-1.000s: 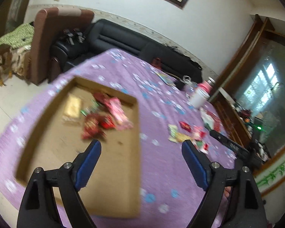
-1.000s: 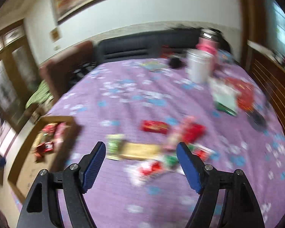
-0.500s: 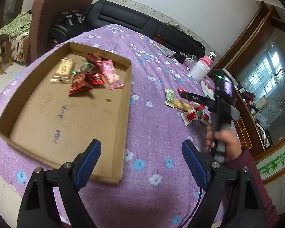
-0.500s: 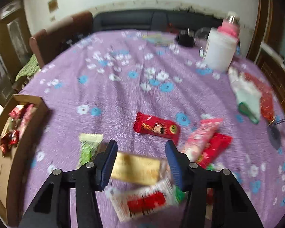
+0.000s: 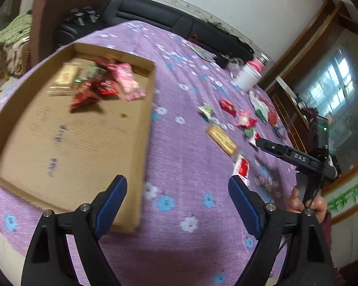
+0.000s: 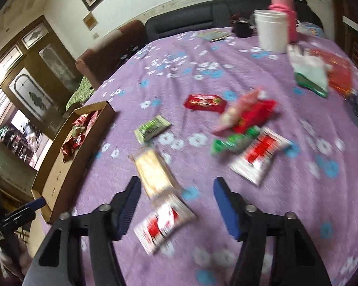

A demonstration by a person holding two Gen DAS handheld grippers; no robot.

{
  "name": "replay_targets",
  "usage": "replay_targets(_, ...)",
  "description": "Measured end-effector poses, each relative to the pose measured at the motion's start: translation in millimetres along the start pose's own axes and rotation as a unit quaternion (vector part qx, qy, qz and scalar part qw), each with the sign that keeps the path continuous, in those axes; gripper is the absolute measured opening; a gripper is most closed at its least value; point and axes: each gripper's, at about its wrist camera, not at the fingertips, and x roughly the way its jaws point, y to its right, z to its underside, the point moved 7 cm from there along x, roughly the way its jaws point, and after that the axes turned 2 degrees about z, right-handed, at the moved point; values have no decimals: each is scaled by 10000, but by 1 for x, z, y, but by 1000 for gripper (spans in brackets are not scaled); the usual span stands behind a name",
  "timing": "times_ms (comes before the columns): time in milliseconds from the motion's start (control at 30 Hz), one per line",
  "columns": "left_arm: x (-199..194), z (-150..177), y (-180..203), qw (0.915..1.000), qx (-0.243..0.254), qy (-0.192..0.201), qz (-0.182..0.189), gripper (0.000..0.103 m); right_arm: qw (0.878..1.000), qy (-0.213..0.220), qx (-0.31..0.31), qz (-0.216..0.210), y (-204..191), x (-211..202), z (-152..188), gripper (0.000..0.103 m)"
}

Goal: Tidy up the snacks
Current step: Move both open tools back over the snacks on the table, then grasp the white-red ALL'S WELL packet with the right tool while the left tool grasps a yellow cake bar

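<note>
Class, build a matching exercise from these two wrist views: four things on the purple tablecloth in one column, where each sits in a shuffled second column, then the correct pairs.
Things
1. cardboard tray
2. white cup
3. green packet
4. tan cracker pack

Places
A. just ahead of the right gripper, nearest its left finger
B. far end of the table, beside a pink bottle
C. alone on the cloth, between tray and red wrappers
D. at the table's left edge, holding snacks

Pairs: 1-D, 2-B, 3-C, 4-A

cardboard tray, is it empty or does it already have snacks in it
Partly filled. The tray holds a few wrappers bunched at its far end; the rest of its floor is bare. More snacks lie outside on the cloth.
</note>
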Motion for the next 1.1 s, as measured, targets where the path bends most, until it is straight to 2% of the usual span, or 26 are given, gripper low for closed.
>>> replay_targets(200, 15, 5, 16, 9998, 140, -169, 40, 86, 9980, -611, -187, -14, -20, 22, 42, 70)
replay_targets(267, 15, 4, 19, 9997, 176, -166, 6, 86, 9974, -521, -357, 358, -30, 28, 44, 71)
replay_targets(367, 11, 3, 23, 9997, 202, -135, -44, 86, 9893, -427, -849, 1109, -41, 41, 42, 71)
replay_targets(400, 9, 2, 24, 9997, 217, -117, -76, 86, 9860, -408, -1020, 1255, -43, 44, 42, 67)
replay_targets(433, 7, 1, 26, 9996, 250, -94, -110, 86, 9826, -364, -1208, 1363, -43, 43, 42, 52)
replay_targets(467, 6, 0, 28, 9995, 284, -76, -138, 86, 9832, -365, -1235, 1293, -42, 41, 41, 33)
replay_targets(567, 9, -4, 36, 9987, 441, -72, -240, 86, 9841, -340, -1069, 1381, -17, 32, 37, 33)
replay_targets(667, 27, -9, 47, 9982, 480, -207, -282, 86, 9856, -28, -681, 1546, 19, 22, 30, 33)
replay_targets(733, 45, -14, 57, 9980, 453, -320, -308, 86, 9897, 188, -345, 1379, 38, 16, 26, 33)
replay_targets(833, 81, -30, 77, 9970, 528, -450, -344, 86, 9925, 244, -4, 1198, 51, 11, 22, 34)
replay_targets(1000, 142, -50, 98, 9917, 846, -524, -815, 86, 9909, 257, -85, 1321, 48, 13, 21, 34)
replay_targets(1033, 150, -52, 101, 9894, 953, -521, -960, 86, 9907, 253, -83, 1332, 48, 13, 20, 34)
replay_targets(1100, 168, -53, 104, 9790, 1359, -488, -1440, 86, 9907, 248, -70, 1335, 46, 13, 23, 34)
